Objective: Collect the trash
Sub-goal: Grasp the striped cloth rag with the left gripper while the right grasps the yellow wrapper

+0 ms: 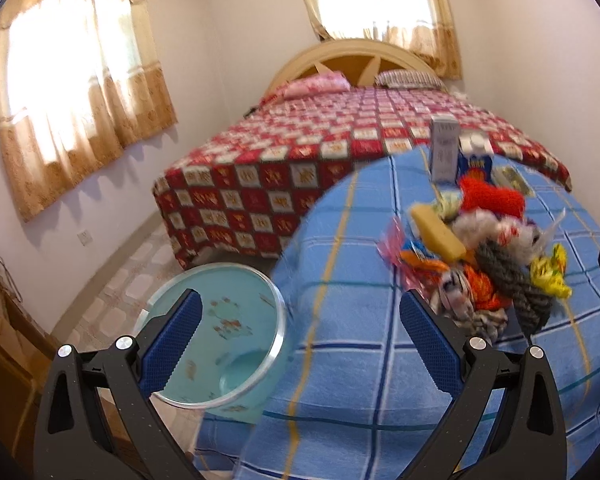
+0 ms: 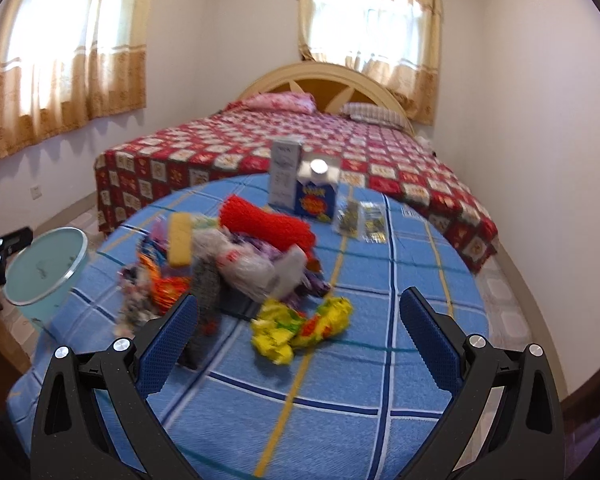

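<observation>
The crumpled yellow plastic wrapper [image 2: 300, 330] was seen just ahead of the right gripper [image 2: 298, 334], nearer than the left gripper [image 1: 300, 334]. Both were held wide open, empty.

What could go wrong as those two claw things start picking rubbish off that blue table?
The trash pile is tangled, so grabbing one wrapper may drag neighbours off the blue checked tablecloth. The teal bin sits below the table edge, beside the left gripper, so a drop could miss it. The upright cartons behind the pile might tip if bumped. Both grippers, including the right gripper, are open and empty.
</observation>
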Action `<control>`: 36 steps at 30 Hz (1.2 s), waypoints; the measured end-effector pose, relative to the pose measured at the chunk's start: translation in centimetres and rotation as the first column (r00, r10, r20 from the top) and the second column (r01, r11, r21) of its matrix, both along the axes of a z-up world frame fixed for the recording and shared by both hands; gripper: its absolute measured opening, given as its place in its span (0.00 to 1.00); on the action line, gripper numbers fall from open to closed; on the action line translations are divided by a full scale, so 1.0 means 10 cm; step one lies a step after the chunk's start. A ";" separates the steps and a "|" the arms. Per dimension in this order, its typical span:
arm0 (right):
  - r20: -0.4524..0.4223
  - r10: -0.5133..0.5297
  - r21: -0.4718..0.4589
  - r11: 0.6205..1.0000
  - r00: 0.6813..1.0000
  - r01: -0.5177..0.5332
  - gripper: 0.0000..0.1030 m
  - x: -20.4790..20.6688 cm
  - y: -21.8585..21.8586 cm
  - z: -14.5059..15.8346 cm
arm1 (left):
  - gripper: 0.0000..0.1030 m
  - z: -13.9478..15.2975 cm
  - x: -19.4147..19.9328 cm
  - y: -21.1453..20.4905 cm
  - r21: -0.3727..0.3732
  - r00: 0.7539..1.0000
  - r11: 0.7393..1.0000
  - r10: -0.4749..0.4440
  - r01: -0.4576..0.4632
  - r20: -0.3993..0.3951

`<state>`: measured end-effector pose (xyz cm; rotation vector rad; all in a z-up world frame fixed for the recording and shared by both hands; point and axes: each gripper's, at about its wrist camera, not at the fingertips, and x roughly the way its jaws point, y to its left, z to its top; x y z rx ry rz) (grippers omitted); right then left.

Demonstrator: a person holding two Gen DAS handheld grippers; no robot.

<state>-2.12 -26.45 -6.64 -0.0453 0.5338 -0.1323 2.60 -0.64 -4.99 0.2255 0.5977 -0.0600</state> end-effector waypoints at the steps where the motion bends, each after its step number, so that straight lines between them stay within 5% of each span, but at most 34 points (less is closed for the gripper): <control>1: -0.008 -0.010 0.002 1.000 1.000 0.010 0.95 0.03 -0.04 -0.05 | 0.94 -0.10 0.03 -0.06 0.010 1.000 1.000 -0.005 0.005 -0.016; 20: -0.123 -0.138 0.038 0.989 0.983 0.144 0.95 0.36 -0.65 -0.73 | 0.94 -0.83 0.41 -0.93 -0.034 0.981 0.994 -0.111 0.107 -0.157; 21: -0.125 -0.136 0.039 0.989 0.983 0.142 0.95 0.36 -0.66 -0.74 | 0.88 -0.84 0.42 -0.92 -0.048 0.980 0.993 -0.117 0.110 -0.161; 27: -0.101 -0.126 0.074 0.988 0.987 0.134 0.95 0.33 -0.67 -0.67 | 0.21 -0.84 0.35 -1.00 -0.162 0.943 0.957 -0.272 0.243 -0.193; 36: -0.081 -0.049 0.099 0.993 0.995 0.057 0.94 0.40 -0.48 -0.52 | 0.07 -0.67 0.22 -0.90 -0.157 0.940 0.949 -0.297 0.272 -0.169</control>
